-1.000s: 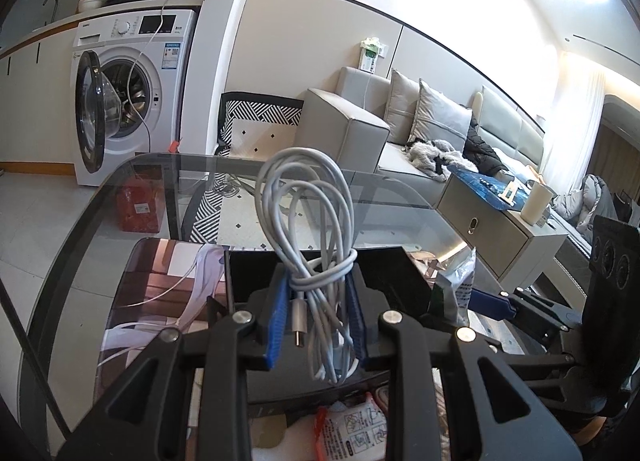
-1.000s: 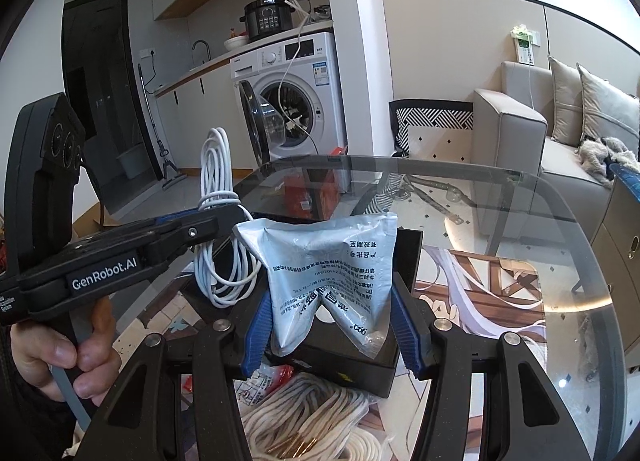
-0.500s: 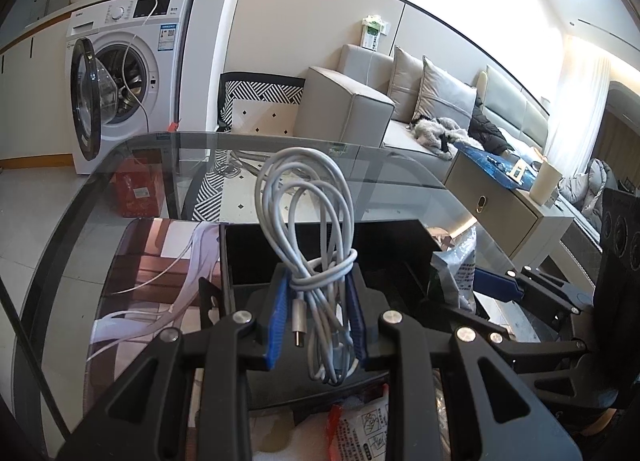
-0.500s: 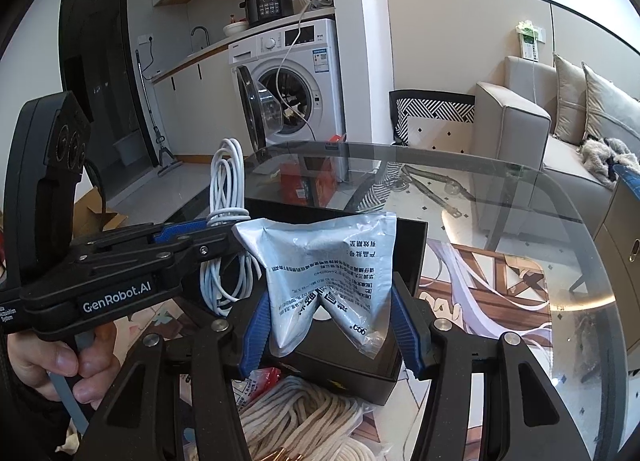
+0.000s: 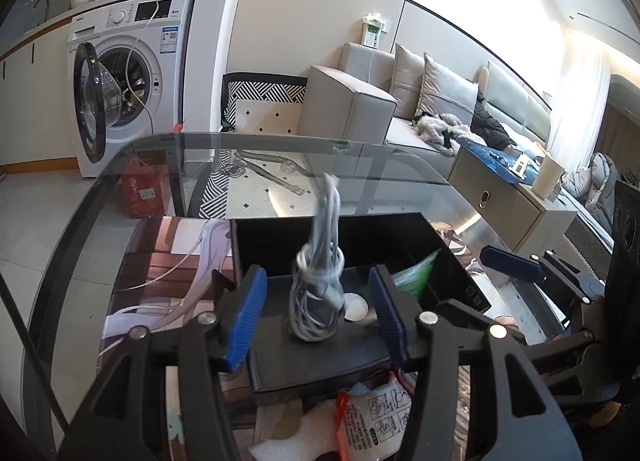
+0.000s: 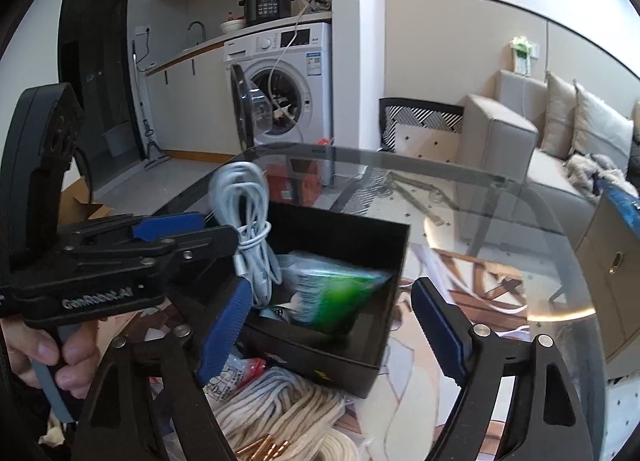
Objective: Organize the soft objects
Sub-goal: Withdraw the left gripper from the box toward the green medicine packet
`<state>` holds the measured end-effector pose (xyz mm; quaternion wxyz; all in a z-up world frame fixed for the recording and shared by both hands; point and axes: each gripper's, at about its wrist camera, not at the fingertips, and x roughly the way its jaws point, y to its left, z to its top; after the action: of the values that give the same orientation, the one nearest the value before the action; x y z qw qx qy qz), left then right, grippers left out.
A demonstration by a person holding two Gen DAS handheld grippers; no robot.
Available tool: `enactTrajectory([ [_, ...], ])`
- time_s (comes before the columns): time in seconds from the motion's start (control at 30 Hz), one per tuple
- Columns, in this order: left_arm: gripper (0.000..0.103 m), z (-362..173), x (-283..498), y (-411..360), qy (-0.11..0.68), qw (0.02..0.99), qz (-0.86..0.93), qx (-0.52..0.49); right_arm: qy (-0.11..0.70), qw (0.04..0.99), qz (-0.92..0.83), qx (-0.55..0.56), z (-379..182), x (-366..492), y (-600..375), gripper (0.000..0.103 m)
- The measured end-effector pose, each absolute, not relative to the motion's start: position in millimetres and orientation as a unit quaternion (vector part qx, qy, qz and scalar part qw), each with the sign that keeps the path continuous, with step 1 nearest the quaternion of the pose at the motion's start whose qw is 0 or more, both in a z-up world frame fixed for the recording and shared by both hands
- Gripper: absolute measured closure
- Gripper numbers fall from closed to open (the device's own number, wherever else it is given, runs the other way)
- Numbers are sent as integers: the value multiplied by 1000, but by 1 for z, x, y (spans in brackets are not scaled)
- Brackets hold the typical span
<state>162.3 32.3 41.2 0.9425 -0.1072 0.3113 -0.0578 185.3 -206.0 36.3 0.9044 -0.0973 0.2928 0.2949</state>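
A black open box (image 5: 448, 245) (image 6: 340, 229) stands on the glass table. My left gripper (image 5: 316, 321) is open above its near edge; the white coiled cable (image 5: 320, 281) (image 6: 250, 221) is between the jaws, blurred, free of the pads, dropping into the box. My right gripper (image 6: 332, 325) is open over the box; the silver-green pouch (image 6: 332, 293) (image 5: 414, 273) lies blurred inside the box. The left gripper's body (image 6: 100, 261) shows at the left of the right wrist view.
A coil of cream rope (image 6: 280, 409) and a white-red packet (image 5: 372, 417) lie in front of the box. A printed mat (image 5: 160, 281) covers the table (image 6: 500, 189). A washing machine (image 5: 120, 73) and sofa (image 5: 360, 101) stand beyond.
Both grippers opened. The cable left the left jaws and the pouch left the right jaws; both are dropping into or lying in the black box.
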Motion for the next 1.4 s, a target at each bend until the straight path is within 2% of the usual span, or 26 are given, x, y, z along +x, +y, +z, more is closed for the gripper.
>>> enactTrajectory([
  [0.17,40,46,151,41,304,945,-48,-108,285,911,285,-87,41,176,-217,10],
  [0.23,12,48,145,44,299,947,-45,-108,283,912,284,-83,43,171,-221,5],
  [0.3,0,49,137,46,292,949,-42,-111,279,916,279,-79,44,165,-227,1],
  [0.73,0,43,92,48,280,957,-27,-78,272,917,281,-83,39,121,-251,1],
  [1.4,0,24,50,46,303,950,-35,-73,300,910,277,-76,19,87,-264,1],
])
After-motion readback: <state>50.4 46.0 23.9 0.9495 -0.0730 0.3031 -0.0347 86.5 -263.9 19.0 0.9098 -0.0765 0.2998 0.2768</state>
